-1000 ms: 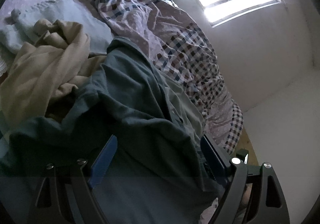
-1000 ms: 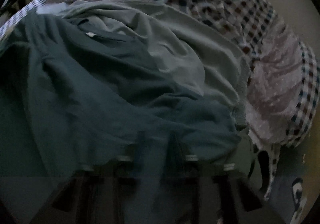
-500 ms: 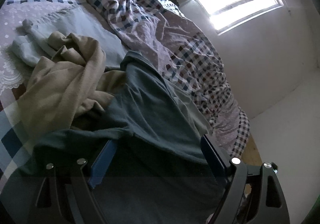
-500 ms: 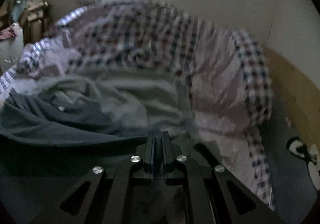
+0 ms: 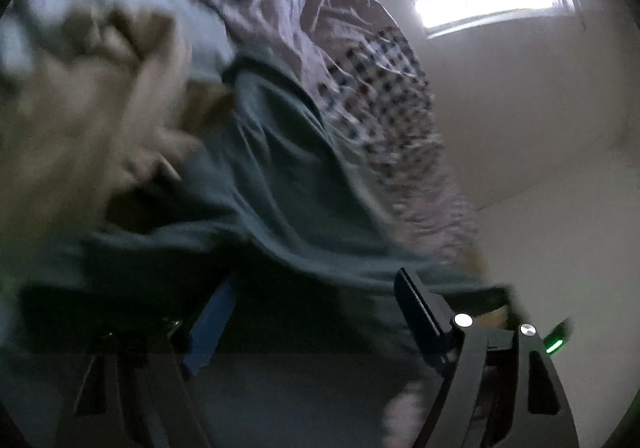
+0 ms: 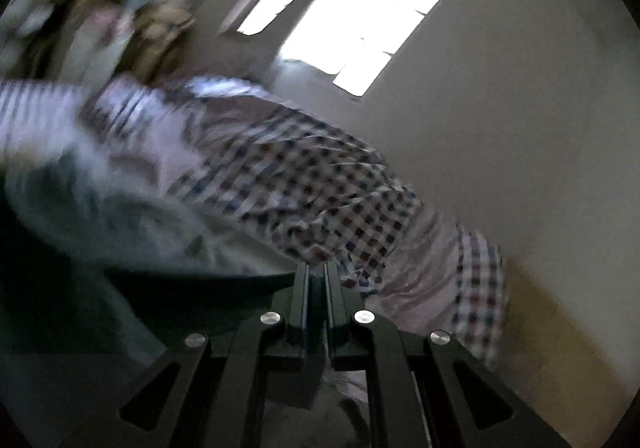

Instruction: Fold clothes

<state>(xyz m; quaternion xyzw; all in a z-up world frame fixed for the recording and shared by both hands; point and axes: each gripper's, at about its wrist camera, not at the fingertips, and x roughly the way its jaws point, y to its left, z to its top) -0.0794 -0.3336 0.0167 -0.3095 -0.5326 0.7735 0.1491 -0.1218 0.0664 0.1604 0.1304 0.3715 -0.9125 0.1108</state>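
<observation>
A dark teal garment (image 5: 280, 176) lies crumpled on the bed and stretches toward both grippers. In the left wrist view its dark lower edge drapes across the gap between the fingers of my left gripper (image 5: 316, 300). Those jaws stand wide and are closing, with cloth between them but no pad pressing on it. In the right wrist view my right gripper (image 6: 316, 288) is shut on a fold of the teal garment (image 6: 208, 280), whose taut edge runs off to the left from the pads. Both views are blurred.
A checked duvet (image 6: 304, 184) is heaped along the bed's far side by the wall. A beige garment (image 5: 80, 120) lies left of the teal one, and a pale grey garment (image 6: 132, 224) beneath it. A bright window (image 6: 360, 20) sits in the wall. Wooden floor (image 6: 552, 328) shows at right.
The right gripper rose and tilted upward with the teal cloth in it, so its view swung from the garment to the wall and window. The left view sank slightly and rolled.
</observation>
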